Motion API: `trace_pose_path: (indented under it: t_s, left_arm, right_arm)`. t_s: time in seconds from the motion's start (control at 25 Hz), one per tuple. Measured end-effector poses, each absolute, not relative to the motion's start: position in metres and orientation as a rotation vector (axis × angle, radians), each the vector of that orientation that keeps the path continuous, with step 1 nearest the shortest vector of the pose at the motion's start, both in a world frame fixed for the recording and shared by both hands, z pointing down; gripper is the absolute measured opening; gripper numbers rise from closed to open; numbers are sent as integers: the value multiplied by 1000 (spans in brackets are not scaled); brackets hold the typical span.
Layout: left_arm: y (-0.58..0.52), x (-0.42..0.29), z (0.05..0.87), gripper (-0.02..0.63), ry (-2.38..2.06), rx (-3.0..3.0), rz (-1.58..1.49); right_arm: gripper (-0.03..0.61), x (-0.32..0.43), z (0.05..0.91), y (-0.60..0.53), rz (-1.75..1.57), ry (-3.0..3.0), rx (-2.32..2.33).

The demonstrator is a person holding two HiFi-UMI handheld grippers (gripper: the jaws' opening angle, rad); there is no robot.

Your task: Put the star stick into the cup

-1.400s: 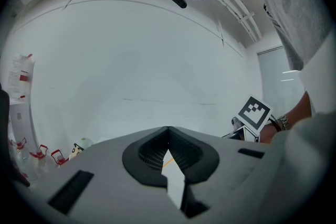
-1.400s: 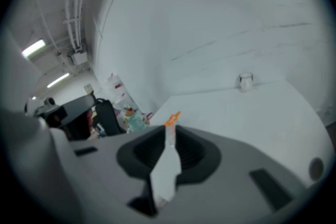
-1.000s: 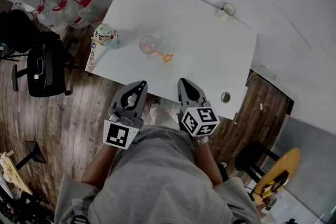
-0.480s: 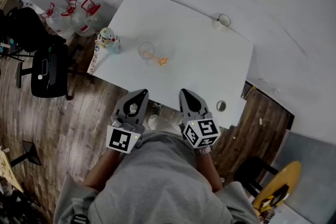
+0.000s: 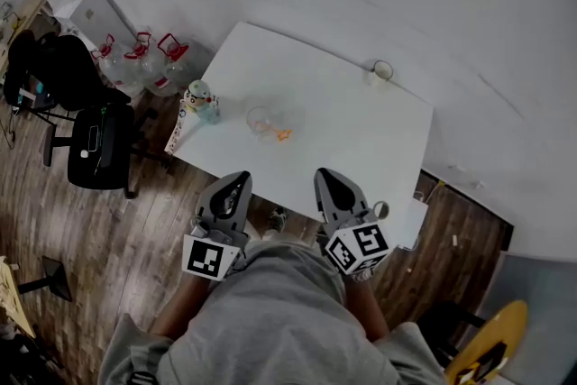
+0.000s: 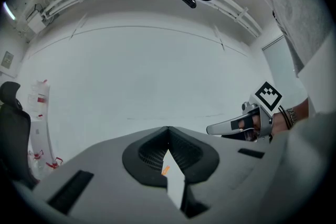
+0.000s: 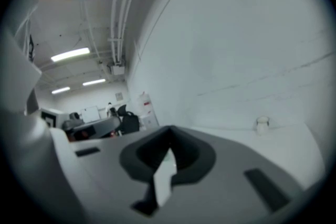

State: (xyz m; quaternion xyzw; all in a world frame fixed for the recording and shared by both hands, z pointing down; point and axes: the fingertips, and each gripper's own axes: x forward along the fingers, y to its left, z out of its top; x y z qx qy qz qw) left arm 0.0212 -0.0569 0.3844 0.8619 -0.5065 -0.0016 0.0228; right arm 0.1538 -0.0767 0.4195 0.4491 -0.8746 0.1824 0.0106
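A person in a grey top is holding both tools out over the near edge of a white table. The left gripper is pointing away from the body with its jaws pressing together at the tips, nothing between them. The right gripper is sitting beside it, well apart from it, and its jaws are likewise meeting at the tips with nothing clamped. Neither one is touching anything on the table.

Farther out, toward the left half of the table, a clear cup is standing well clear of both grippers. The orange star stick is lying right against it, its star end showing on the near-right side of the cup; whether the other end is resting inside the cup is too small to tell. Left of the cup, a small painted figure is standing at the table's left edge. At the far right corner, a little pale jar is sitting alone. On the wooden floor to the left, a black chair and water jugs are standing.
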Motion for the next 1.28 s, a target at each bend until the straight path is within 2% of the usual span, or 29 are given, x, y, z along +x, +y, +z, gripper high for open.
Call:
trace_pose_path:
  t_s: [0.88, 1.28]
  left_arm:
    - [-71, -30, 306, 29, -1805, 2748, -175]
    - [-69, -38, 315, 29, -1800, 2742, -163]
  right_arm:
    - [34, 140, 326, -92, 309, -2923, 1427]
    - [34, 128, 324, -97, 293, -2936, 1422]
